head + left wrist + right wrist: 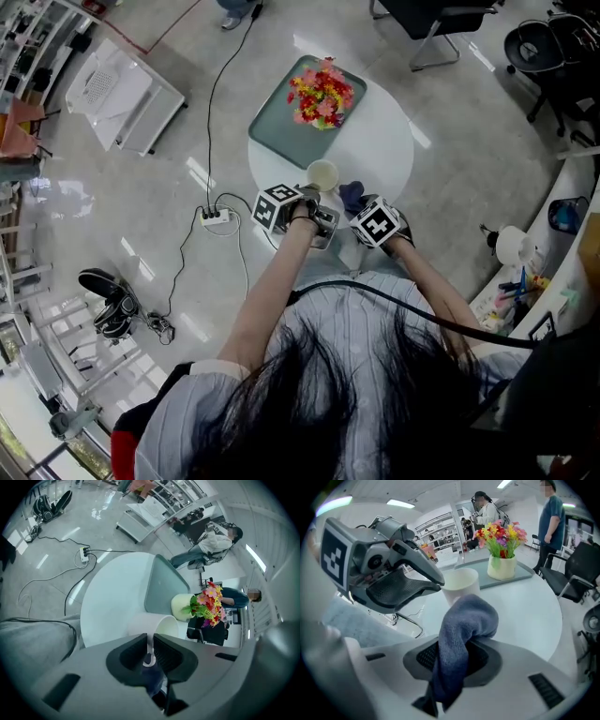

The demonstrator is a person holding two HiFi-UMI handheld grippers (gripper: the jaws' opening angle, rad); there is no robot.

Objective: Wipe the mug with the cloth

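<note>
As the left gripper (149, 644) clamps the mug (151, 624) by its handle and the right gripper (457, 657) pinches the cloth (464, 620), wiping seems about to start: the cloth must press the mug at 12 o'clock.

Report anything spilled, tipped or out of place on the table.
Nothing stands out. The mug stands upright, its handle in the left gripper; the right gripper holds the cloth; the flower pot sits upright on its tray.

Two tools: left tool (149, 652), right tool (452, 660); one mug (146, 624); one cloth (464, 620); one tray (281, 122); one flower pot (501, 567).
</note>
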